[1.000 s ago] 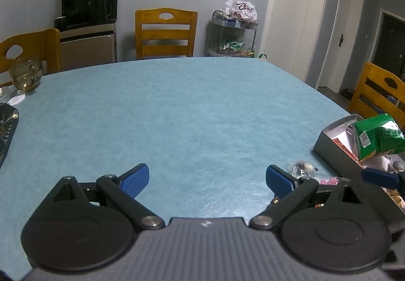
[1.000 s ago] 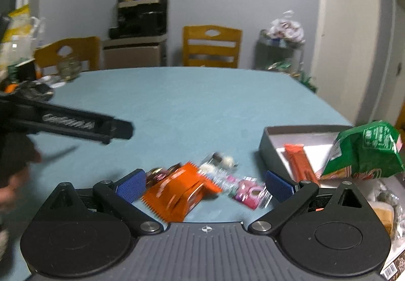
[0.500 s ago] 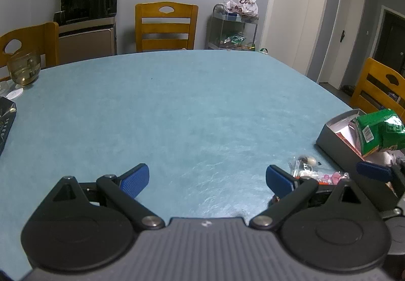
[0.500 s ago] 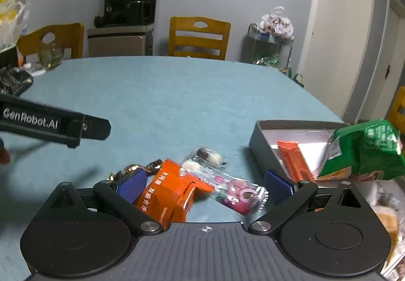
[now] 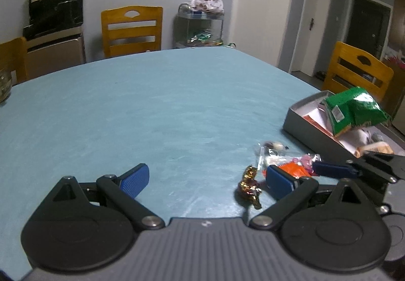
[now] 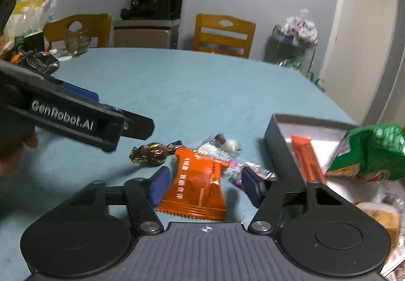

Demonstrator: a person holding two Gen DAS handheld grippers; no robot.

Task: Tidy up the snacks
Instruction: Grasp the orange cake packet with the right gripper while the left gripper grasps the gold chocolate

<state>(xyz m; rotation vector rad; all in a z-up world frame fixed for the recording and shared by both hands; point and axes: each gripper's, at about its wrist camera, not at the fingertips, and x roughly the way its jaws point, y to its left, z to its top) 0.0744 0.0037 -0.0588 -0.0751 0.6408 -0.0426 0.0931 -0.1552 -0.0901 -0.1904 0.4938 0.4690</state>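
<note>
Right gripper [image 6: 203, 186], wide apart a second ago, now closing around flat orange foil snack packet [image 6: 196, 186] between its pads, not yet clamped, pickup for box likely; left gripper [image 5: 206, 179] apart, empty.

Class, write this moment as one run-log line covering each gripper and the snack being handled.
right gripper: closing around orange snack packet | left gripper: open, empty | grey box: beside packet, holds green bag

Wooden chair [image 5: 131, 29] and black dispenser [image 5: 55, 6] behind the blue table [image 5: 152, 108].
</note>
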